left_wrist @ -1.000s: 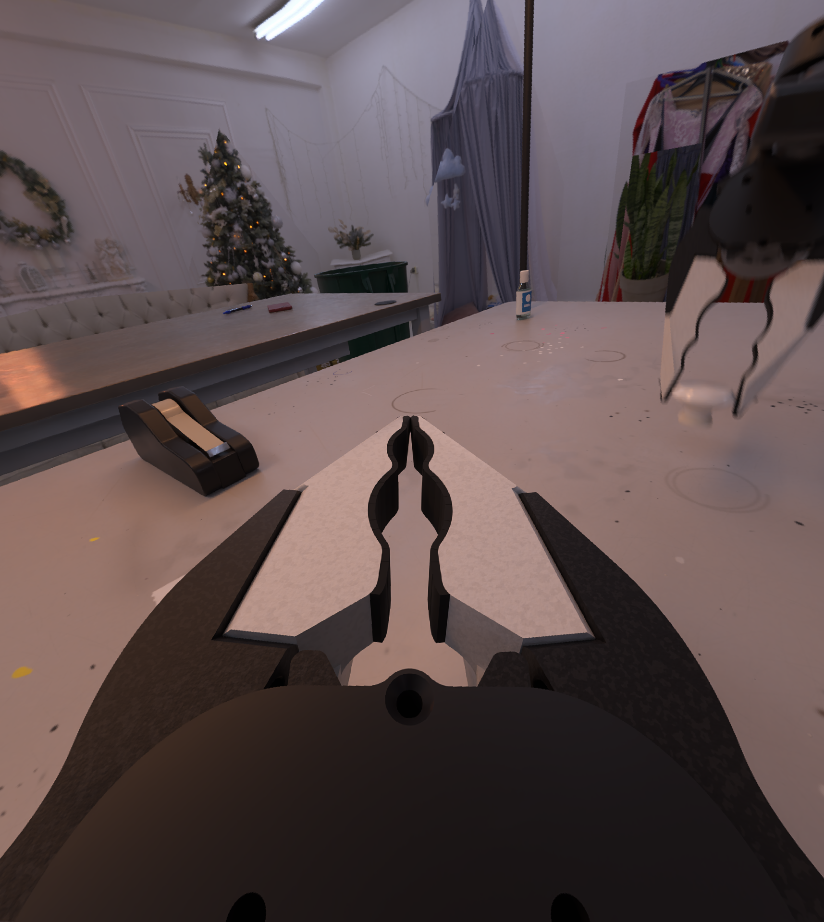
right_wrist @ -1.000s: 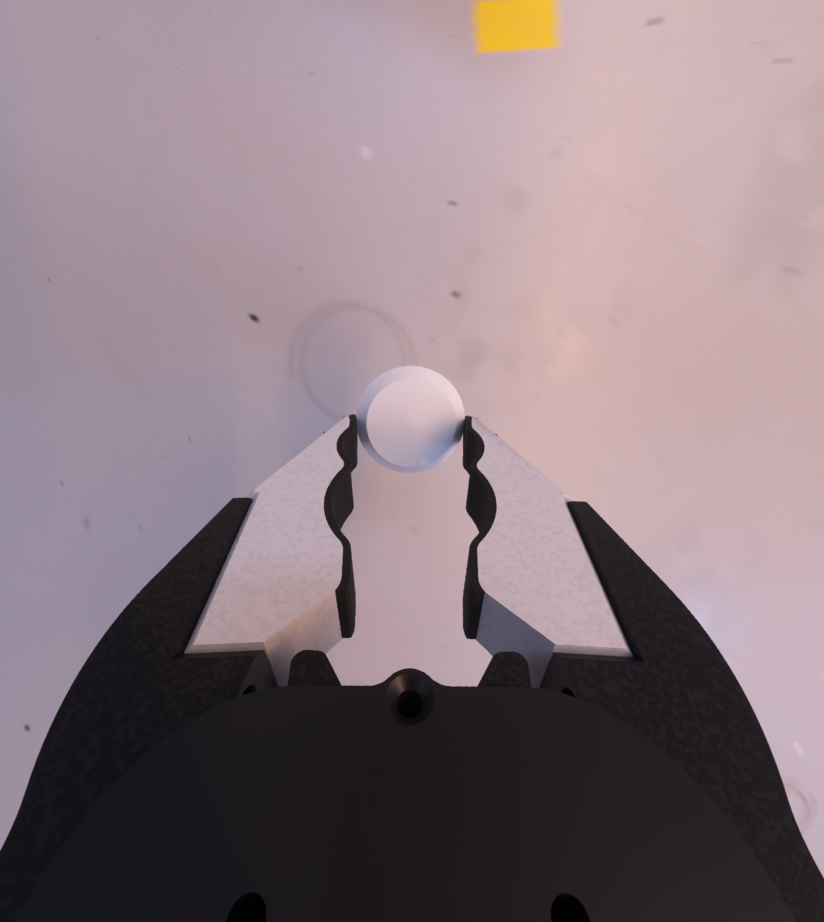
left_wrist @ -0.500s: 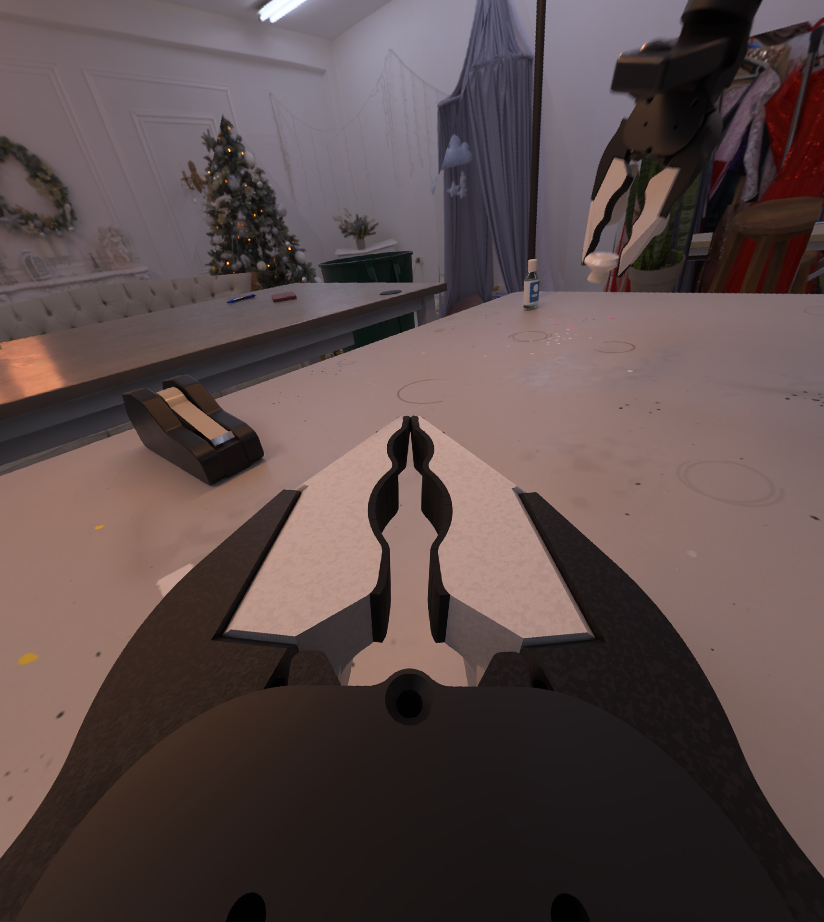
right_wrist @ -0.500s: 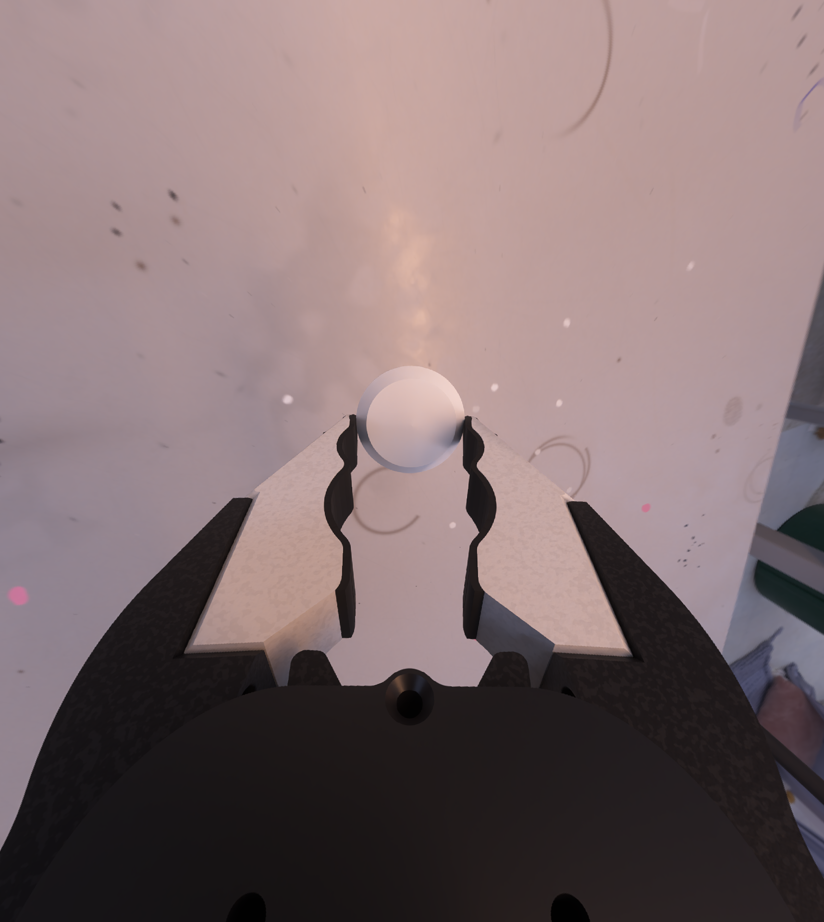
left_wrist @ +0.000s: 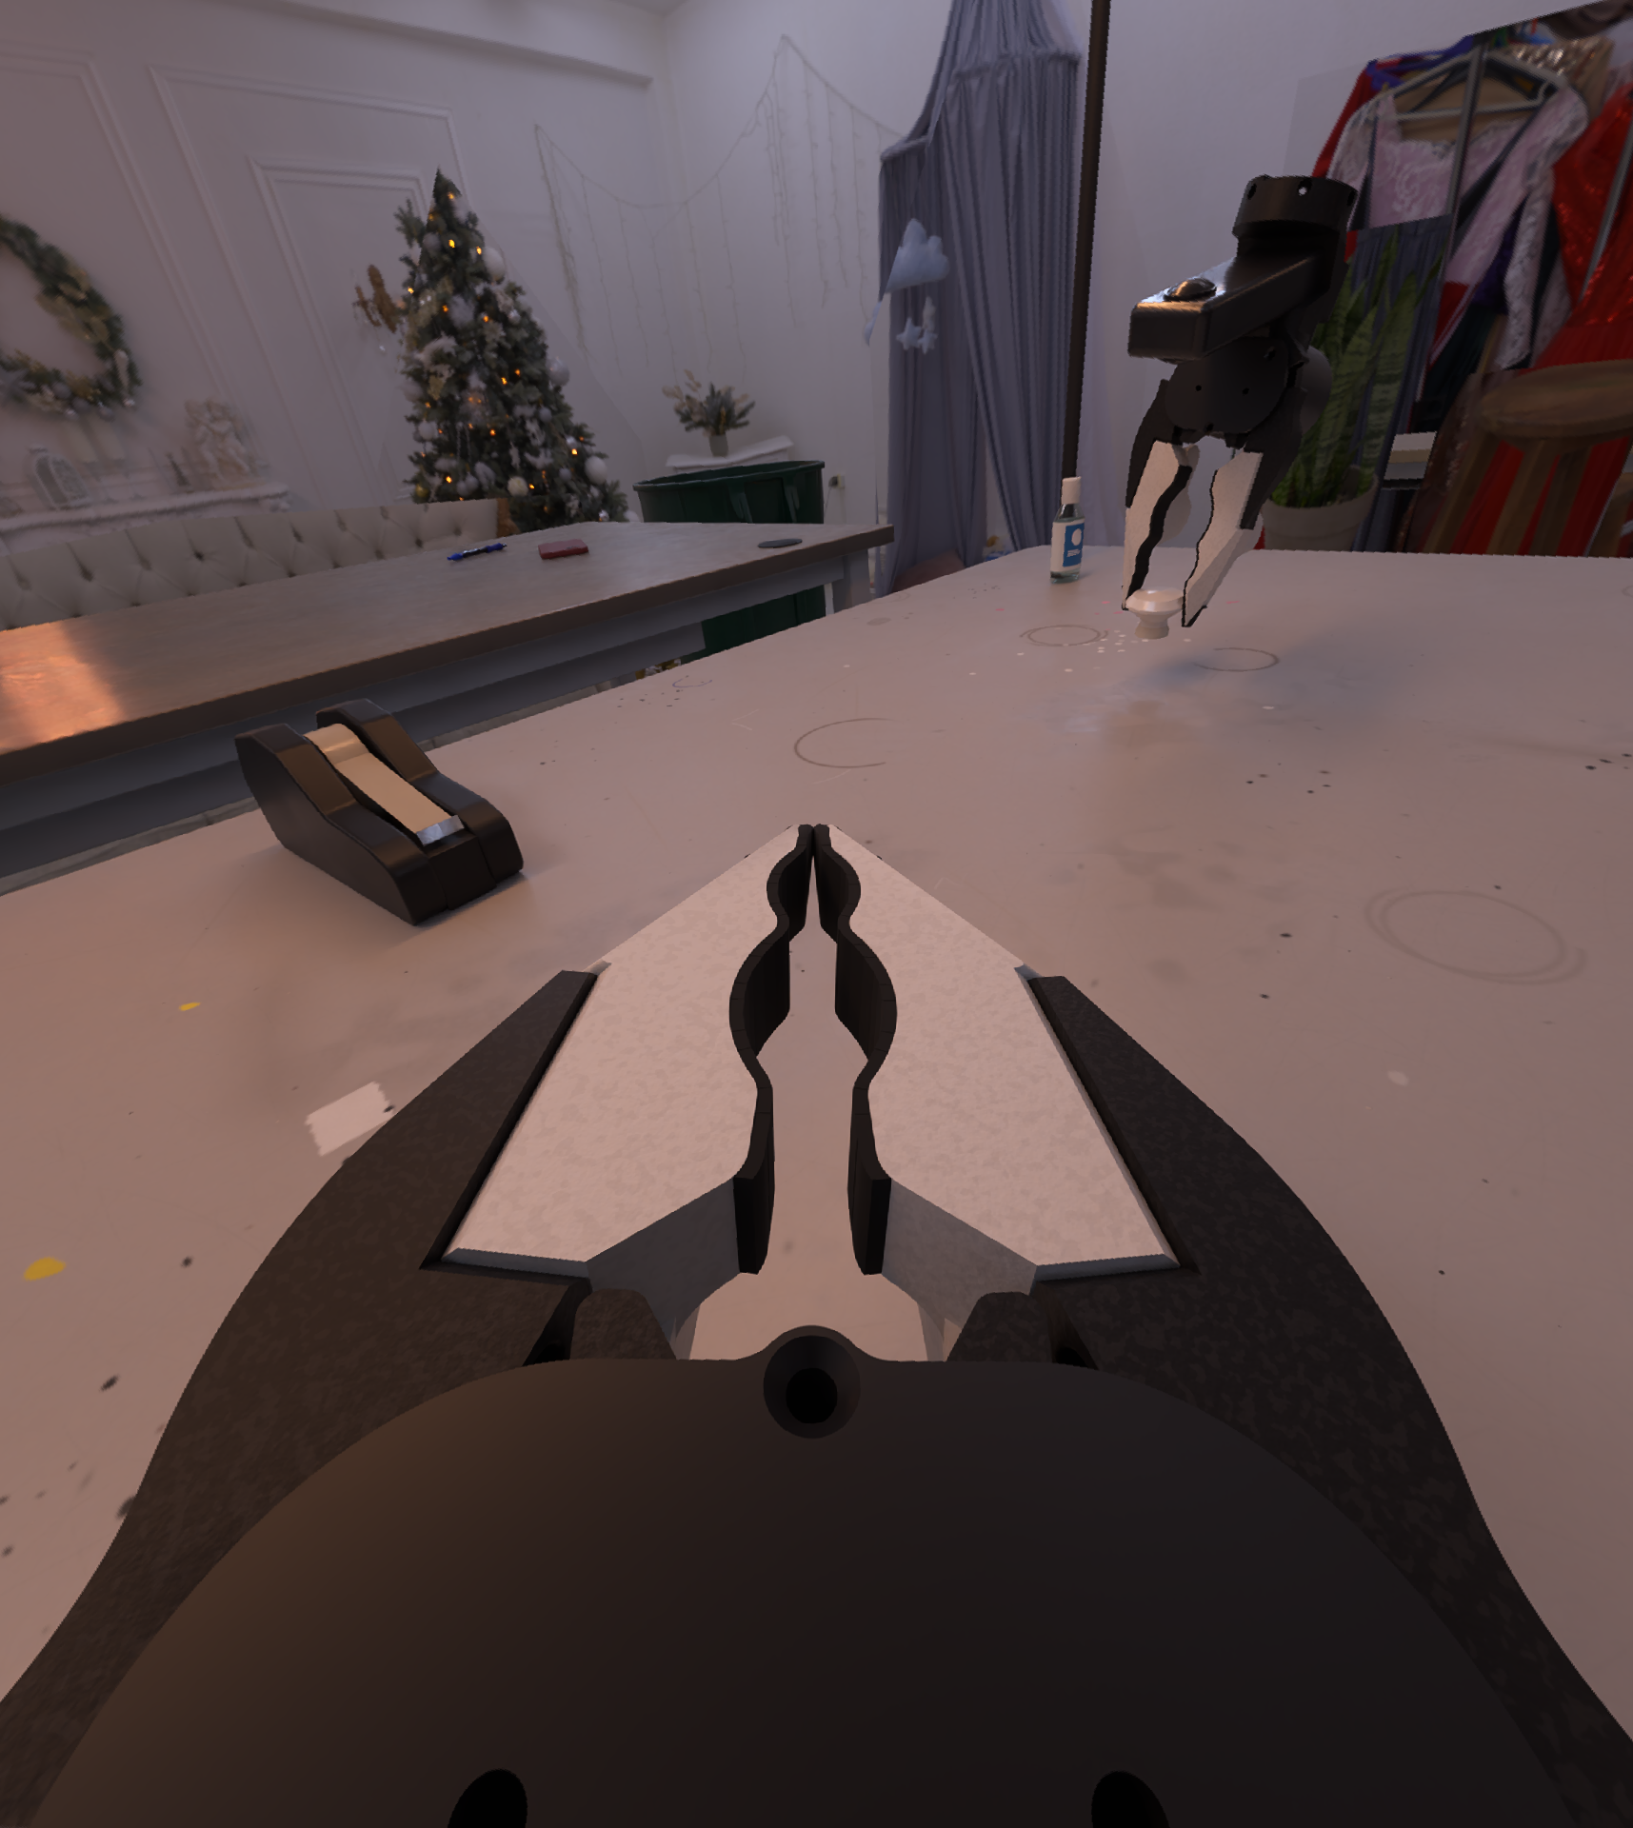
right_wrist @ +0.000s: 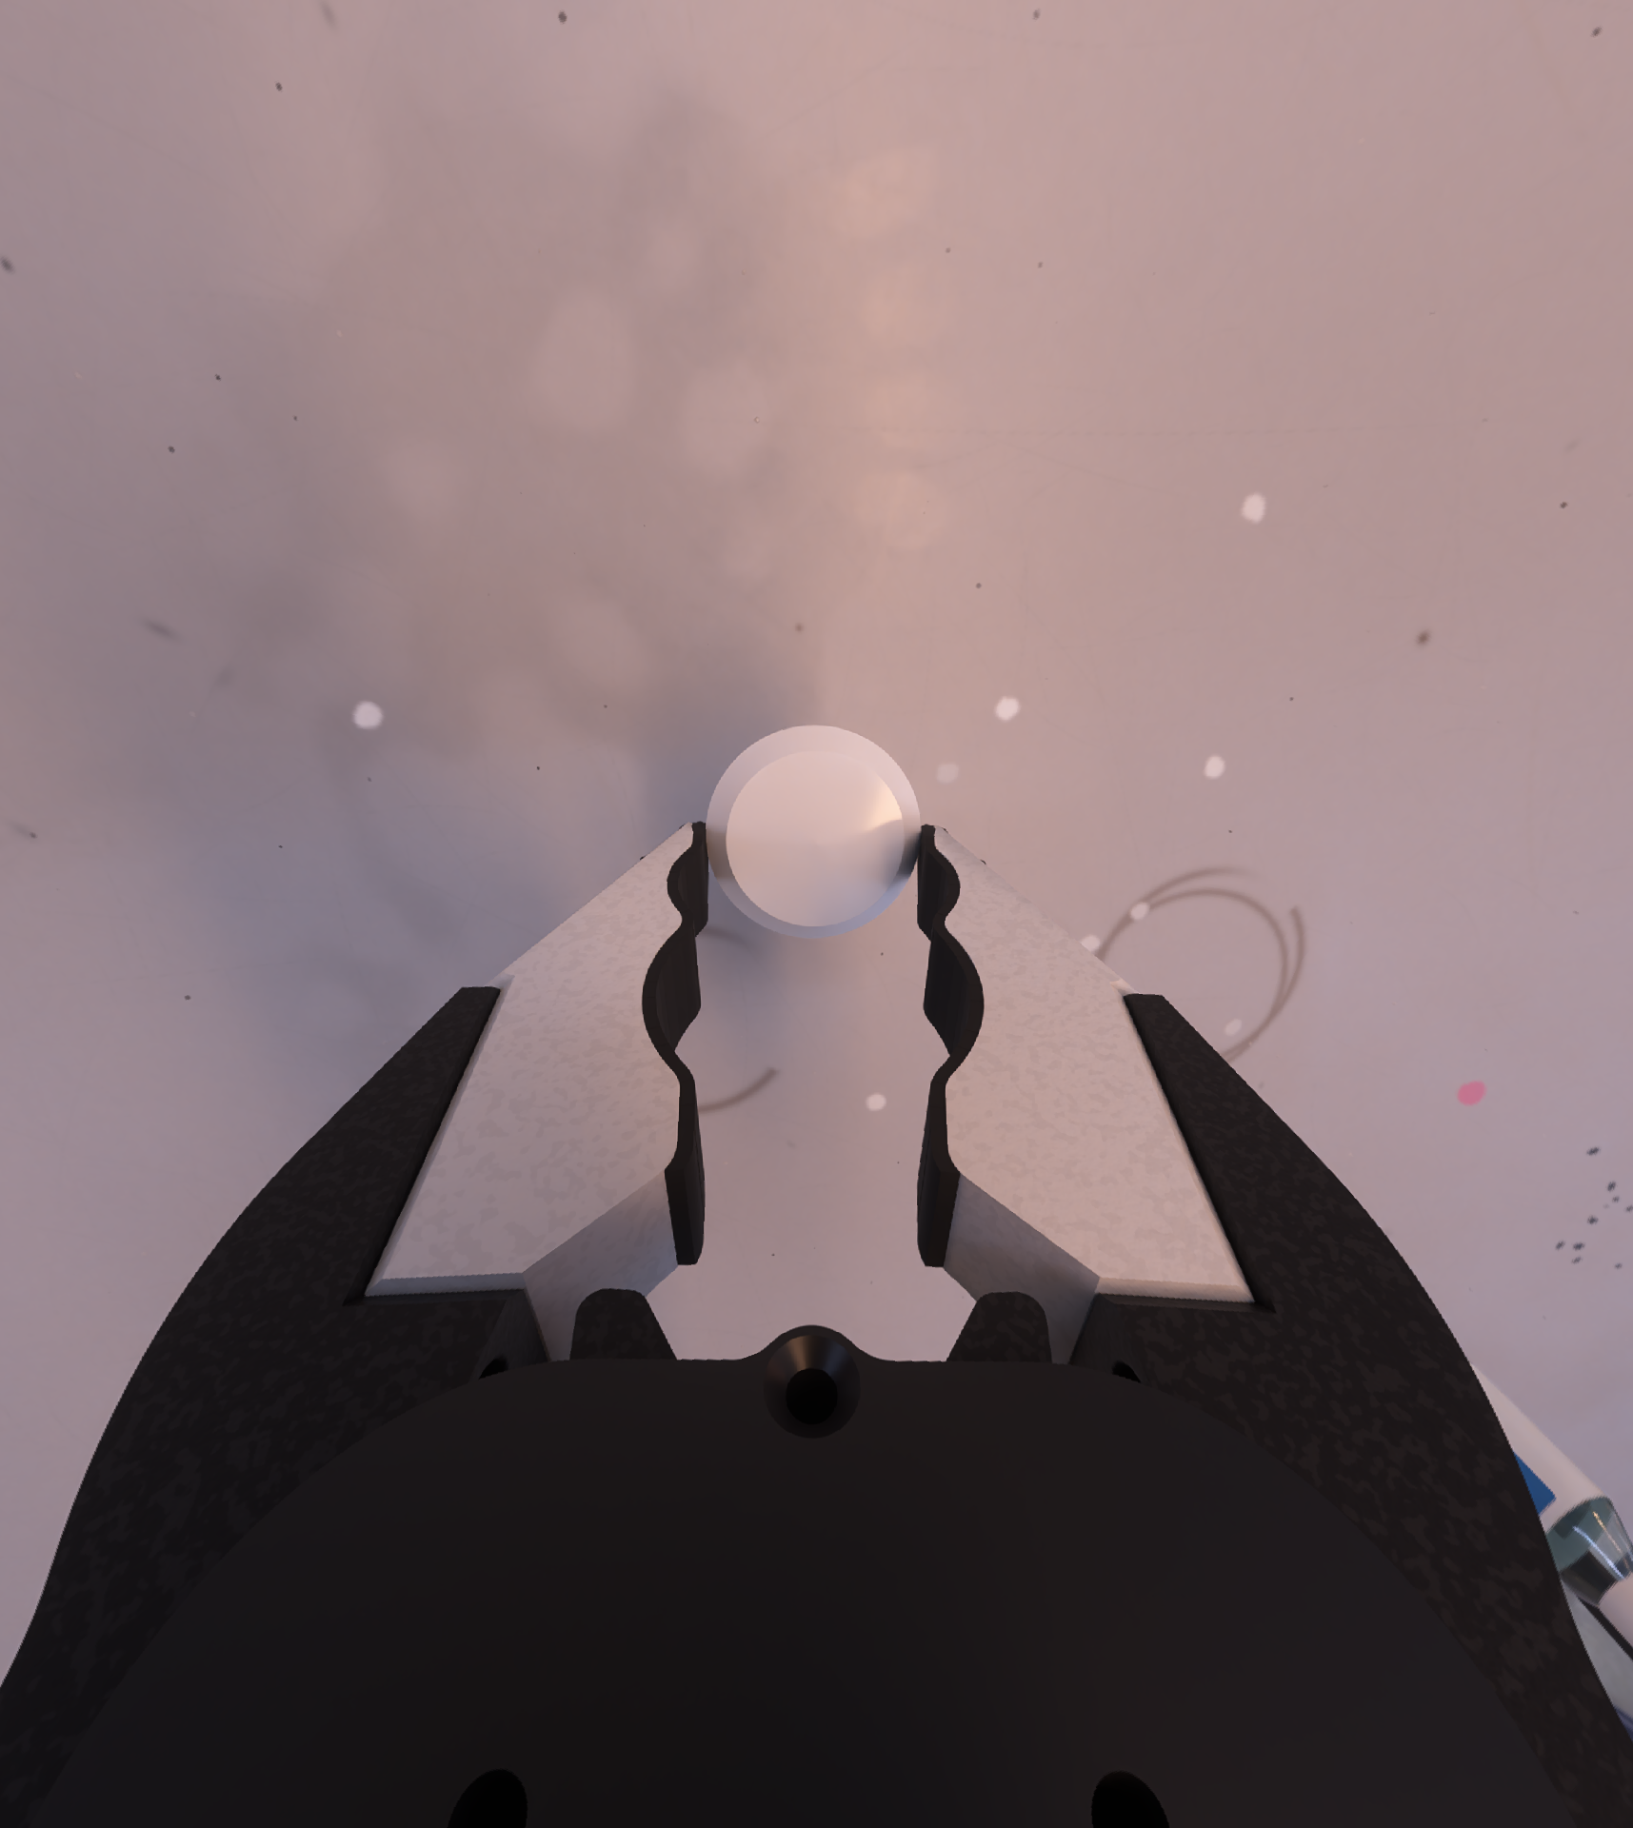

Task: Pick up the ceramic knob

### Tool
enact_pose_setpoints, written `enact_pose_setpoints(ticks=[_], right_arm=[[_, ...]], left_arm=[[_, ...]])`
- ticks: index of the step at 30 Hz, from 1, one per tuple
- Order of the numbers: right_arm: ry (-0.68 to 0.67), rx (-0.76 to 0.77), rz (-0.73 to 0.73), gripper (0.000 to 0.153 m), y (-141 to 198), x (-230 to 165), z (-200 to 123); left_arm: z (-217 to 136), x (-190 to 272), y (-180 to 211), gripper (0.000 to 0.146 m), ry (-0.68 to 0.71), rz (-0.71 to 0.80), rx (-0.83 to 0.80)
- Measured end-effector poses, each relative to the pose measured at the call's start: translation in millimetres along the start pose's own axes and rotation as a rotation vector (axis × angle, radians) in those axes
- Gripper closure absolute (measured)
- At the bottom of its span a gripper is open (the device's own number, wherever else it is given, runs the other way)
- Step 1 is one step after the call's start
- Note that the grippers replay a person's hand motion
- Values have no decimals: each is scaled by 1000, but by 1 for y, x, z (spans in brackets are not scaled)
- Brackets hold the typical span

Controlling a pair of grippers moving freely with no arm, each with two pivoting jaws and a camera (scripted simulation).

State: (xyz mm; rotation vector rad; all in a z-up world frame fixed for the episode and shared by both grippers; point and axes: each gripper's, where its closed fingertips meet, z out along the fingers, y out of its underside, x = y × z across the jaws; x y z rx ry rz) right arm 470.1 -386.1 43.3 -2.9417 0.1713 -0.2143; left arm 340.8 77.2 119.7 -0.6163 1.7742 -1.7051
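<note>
Knob (right_wrist: 810, 831): white, pinched at the very tips of right hand-held gripper (right_wrist: 810, 841), in the air just above the surface (left_wrist: 1188, 890). Thin tip grip, so I'd lift slow, level, no twisting. Left hand-held gripper (left_wrist: 812, 836): tips together, holding nothing. Surface pale, speckled w/ ring marks; tape dispenser (left_wrist: 377, 806) left, small bottle (left_wrist: 1069, 529) far back. Room: Christmas tree (left_wrist: 476, 366), wreath (left_wrist: 11, 307), clothes rack (left_wrist: 1584, 198).

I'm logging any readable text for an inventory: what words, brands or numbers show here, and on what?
Small bottle at the table's far edge: blue label, too small to read.
Tape dispenser: no markings visible.
Ceramic knob in the right hand-held gripper: none.
</note>
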Motion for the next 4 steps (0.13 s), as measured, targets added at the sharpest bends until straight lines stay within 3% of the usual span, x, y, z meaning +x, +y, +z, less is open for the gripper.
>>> enact_pose_setpoints(ticks=[4], right_arm=[[-18,-11,-9,110,2,0,11]], left_arm=[[1,0,3,146,0,1,-10]])
